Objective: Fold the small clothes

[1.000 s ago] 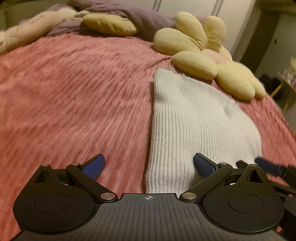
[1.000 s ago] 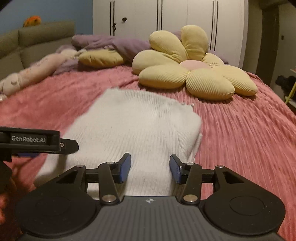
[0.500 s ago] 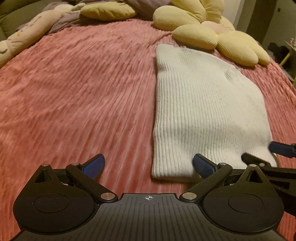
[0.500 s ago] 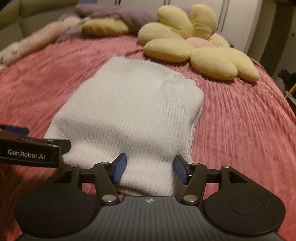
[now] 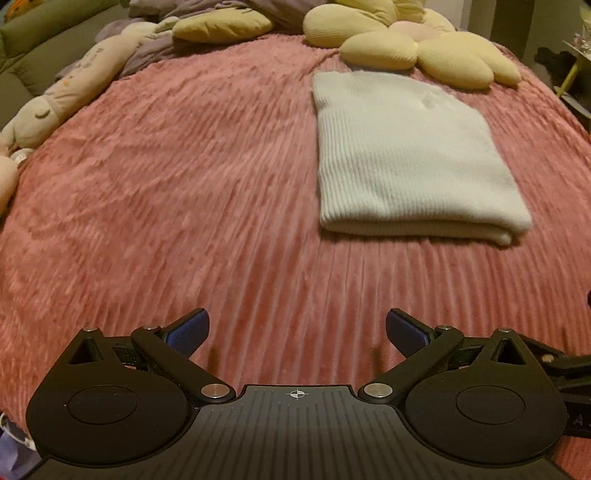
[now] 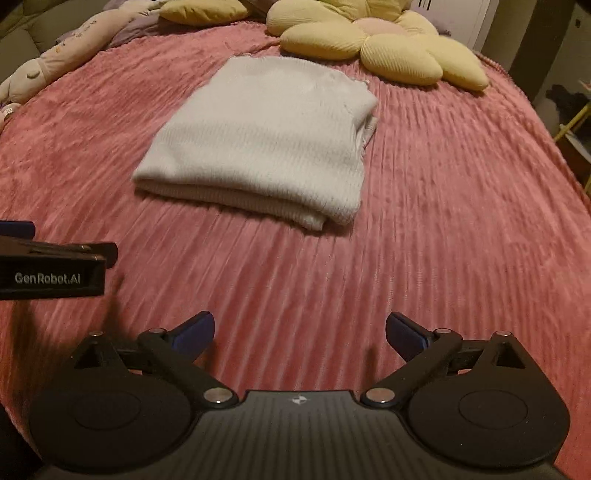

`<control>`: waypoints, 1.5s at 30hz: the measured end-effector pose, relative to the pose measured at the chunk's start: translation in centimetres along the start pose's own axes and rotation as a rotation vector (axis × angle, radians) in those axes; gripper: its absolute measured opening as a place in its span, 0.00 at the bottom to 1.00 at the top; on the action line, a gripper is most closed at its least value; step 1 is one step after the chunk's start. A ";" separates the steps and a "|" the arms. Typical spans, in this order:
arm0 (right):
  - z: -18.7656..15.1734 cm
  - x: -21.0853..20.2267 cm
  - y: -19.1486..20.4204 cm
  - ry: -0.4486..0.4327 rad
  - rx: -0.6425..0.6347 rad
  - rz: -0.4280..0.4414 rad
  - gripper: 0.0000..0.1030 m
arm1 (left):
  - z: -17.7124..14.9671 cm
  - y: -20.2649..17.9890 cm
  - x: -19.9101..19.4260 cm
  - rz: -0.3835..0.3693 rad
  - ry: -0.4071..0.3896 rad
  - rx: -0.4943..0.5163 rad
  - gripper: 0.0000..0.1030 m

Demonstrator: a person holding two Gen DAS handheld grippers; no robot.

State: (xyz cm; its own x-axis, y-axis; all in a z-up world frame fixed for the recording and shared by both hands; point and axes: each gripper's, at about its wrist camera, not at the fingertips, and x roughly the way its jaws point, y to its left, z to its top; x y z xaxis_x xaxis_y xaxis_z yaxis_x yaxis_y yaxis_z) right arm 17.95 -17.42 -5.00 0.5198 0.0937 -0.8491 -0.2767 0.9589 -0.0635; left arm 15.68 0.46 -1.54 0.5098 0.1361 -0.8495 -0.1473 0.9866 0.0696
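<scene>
A white ribbed knit garment [image 5: 406, 147] lies folded into a flat rectangle on the pink bedspread [image 5: 184, 184]; it also shows in the right wrist view [image 6: 266, 140]. My left gripper [image 5: 297, 330] is open and empty, well short of the garment's near folded edge and to its left. My right gripper [image 6: 299, 332] is open and empty, pulled back from the garment's near edge. The left gripper's body [image 6: 51, 269] shows at the left of the right wrist view.
A yellow flower-shaped cushion [image 5: 417, 44] lies just beyond the garment, also in the right wrist view [image 6: 376, 40]. A long cream plush toy [image 5: 62, 96] and a yellow pillow [image 5: 221, 26] lie at the far left. The bed's right edge [image 6: 569, 155] drops off.
Both grippers have drawn back from the garment toward the near side of the bed. The right gripper's jaws have opened wider. The garment stays folded on the bed.
</scene>
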 end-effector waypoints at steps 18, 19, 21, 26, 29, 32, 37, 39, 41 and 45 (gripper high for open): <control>4.2 -5.6 0.6 -0.027 0.094 -0.026 0.96 | 2.7 0.4 -3.8 0.025 -0.031 0.049 1.00; 4.2 -5.7 0.4 -0.032 0.100 -0.032 0.96 | 2.7 0.2 -4.0 0.025 -0.033 0.057 1.00; 4.2 -5.8 0.1 -0.036 0.113 -0.039 0.96 | 2.7 0.0 -4.1 0.023 -0.034 0.067 1.00; 4.1 -5.9 -0.5 -0.033 0.143 -0.043 0.96 | 3.0 -0.3 -4.2 0.000 -0.023 0.058 1.00; 4.1 -6.0 -0.8 -0.034 0.152 -0.040 0.96 | 3.0 -0.2 -4.1 -0.006 -0.014 0.045 1.00; 4.1 -6.1 -0.9 -0.038 0.154 -0.048 0.96 | 3.1 -0.3 -4.1 -0.004 -0.007 0.045 1.00; 4.1 -6.3 -1.0 -0.043 0.157 -0.044 0.96 | 3.1 -0.5 -4.2 -0.006 -0.004 0.053 1.00; 4.1 -6.3 -1.1 -0.044 0.157 -0.043 0.96 | 3.2 -0.6 -4.1 -0.006 -0.001 0.055 1.00; 4.1 -6.4 -1.1 -0.045 0.157 -0.043 0.96 | 3.3 -0.7 -4.1 -0.004 0.000 0.054 1.00; 4.2 -6.4 -1.2 -0.047 0.163 -0.035 0.96 | 3.4 -0.7 -4.3 -0.010 -0.002 0.051 1.00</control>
State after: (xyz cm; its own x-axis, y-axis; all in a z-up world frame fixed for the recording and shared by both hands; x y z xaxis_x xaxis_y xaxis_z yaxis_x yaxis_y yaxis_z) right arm 18.36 -18.04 2.72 0.5653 0.0679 -0.8221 -0.1245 0.9922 -0.0037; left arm 16.48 -0.49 3.81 0.5127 0.1261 -0.8493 -0.0986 0.9913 0.0876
